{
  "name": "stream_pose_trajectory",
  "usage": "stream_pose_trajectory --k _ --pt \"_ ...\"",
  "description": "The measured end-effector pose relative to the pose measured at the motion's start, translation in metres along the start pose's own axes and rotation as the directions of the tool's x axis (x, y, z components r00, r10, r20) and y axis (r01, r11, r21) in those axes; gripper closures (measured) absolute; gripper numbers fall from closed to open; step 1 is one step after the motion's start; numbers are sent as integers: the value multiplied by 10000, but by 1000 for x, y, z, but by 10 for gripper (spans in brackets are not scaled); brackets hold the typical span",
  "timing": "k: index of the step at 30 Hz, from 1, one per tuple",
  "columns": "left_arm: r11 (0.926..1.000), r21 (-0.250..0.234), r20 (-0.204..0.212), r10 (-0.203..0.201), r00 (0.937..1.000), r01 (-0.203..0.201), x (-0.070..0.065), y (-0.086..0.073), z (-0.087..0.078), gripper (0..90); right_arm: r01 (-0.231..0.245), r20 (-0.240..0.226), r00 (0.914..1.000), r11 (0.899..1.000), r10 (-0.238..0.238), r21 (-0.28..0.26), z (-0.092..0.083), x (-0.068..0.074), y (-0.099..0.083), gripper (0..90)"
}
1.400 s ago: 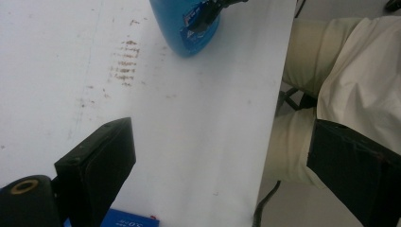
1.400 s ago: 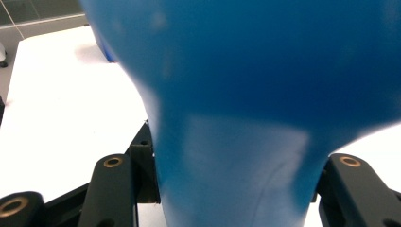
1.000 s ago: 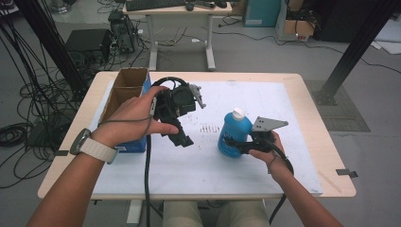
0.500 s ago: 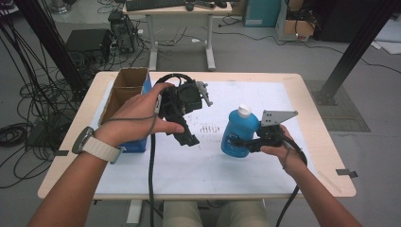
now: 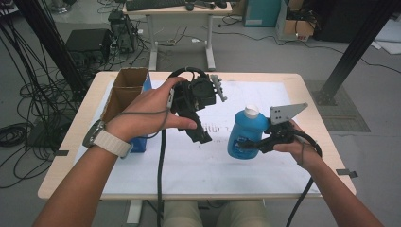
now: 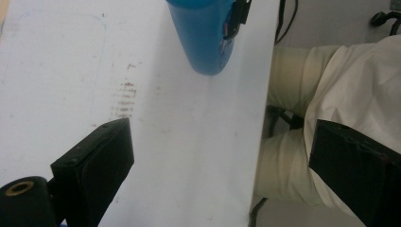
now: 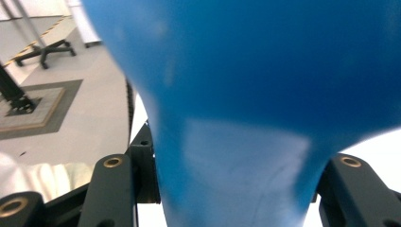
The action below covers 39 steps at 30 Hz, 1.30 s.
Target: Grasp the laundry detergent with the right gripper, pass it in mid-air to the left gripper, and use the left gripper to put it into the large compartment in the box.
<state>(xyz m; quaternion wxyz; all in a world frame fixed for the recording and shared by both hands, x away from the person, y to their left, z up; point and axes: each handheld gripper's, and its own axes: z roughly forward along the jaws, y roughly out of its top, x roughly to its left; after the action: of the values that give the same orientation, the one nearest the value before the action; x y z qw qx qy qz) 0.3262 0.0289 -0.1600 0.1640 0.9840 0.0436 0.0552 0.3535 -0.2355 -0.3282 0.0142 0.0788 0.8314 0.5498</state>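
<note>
Blue bottle (image 5: 246,134) apparently higher than before

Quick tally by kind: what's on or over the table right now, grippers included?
Grippers: 2, left gripper with jaws apart and empty, right gripper clamped on the bottle
Bottles: 1, blue bottle with white cap
Boxes: 1, cardboard box at the table's left
Paper sheets: 1, white sheet covering the table
Total: 5
</note>
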Motion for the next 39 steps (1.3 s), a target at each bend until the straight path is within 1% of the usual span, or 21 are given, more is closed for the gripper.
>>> stream_pose_trajectory --k 2,3,4,5,7,9,10,14,15,16,17,18,20,21,22,23,29,31,34,37,39 --pt "10000 -4 55 59 10000 -59 0 4 1 75 88 -260 9996 10000 -87 32 -1 1 2 436" --pt "10000 -8 76 88 9999 -88 0 6 1 75 90 -290 9995 9999 -87 78 -2 2 3 436" --pt "9999 -13 73 101 9999 -101 0 7 1 75 54 -322 9995 9999 -57 -90 -1 4 3 436" --pt "9999 19 85 106 9999 -106 0 9 1 75 16 -398 9992 10000 -19 -85 -1 5 4 436" --pt "9999 34 122 156 9998 -156 0 12 1 75 123 -630 9979 9999 -124 -10 -1 5 6 436" --pt "9998 18 148 205 9997 -206 0 15 2 76 165 -744 9971 9999 -165 -15 -1 6 7 437" --pt "9997 30 164 221 9996 -222 0 16 2 75 311 -877 9957 9995 -310 -10 -1 6 8 436" --pt "9995 75 206 293 9994 -294 0 21 1 75 537 -1095 9926 9986 -530 36 0 6 11 436" --pt "9994 83 214 323 9992 -325 0 22 0 75 662 -1180 9909 9978 -654 35 1 6 12 437" --pt "9994 100 216 323 9992 -325 0 24 0 74 605 -1183 9913 9981 -585 136 1 6 13 436" --pt "9995 138 236 285 9993 -289 0 25 -1 69 706 -1393 9881 9970 -657 304 1 5 14 437" --pt "9994 168 229 289 9993 -293 1 25 -1 60 701 -1372 9884 9970 -649 330 2 5 14 436" --pt "9995 236 191 218 9996 -223 1 27 -1 47 849 -1494 9857 9956 -779 407 3 4 15 436" --pt "9994 255 213 217 9995 -222 1 28 -1 47 826 -1483 9861 9955 -750 457 4 5 16 436" --pt "9994 273 202 209 9996 -215 1 29 0 47 640 -1481 9874 9963 -548 577 5 6 17 436" --pt "9996 259 192 140 9997 -145 1 29 1 47 727 -1488 9869 9952 -624 650 6 5 17 436" --pt "9995 301 281 125 9995 -134 1 32 3 46 900 -1708 9824 9926 -751 812 12 5 20 436" --pt "9995 279 318 130 9994 -139 1 33 4 46 1032 -1782 9801 9914 -875 804 13 4 21 437" --pt "9996 252 381 102 9992 -112 1 34 5 46 1043 -1901 9780 9905 -859 891 16 4 23 436" --pt "9997 219 446 56 9990 -66 1 35 5 46 1077 -1826 9792 9891 -881 1003 19 3 25 437" --pt "9998 180 400 15 9992 -22 1 35 5 46 1121 -1878 9780 9879 -906 1071 21 2 26 437"
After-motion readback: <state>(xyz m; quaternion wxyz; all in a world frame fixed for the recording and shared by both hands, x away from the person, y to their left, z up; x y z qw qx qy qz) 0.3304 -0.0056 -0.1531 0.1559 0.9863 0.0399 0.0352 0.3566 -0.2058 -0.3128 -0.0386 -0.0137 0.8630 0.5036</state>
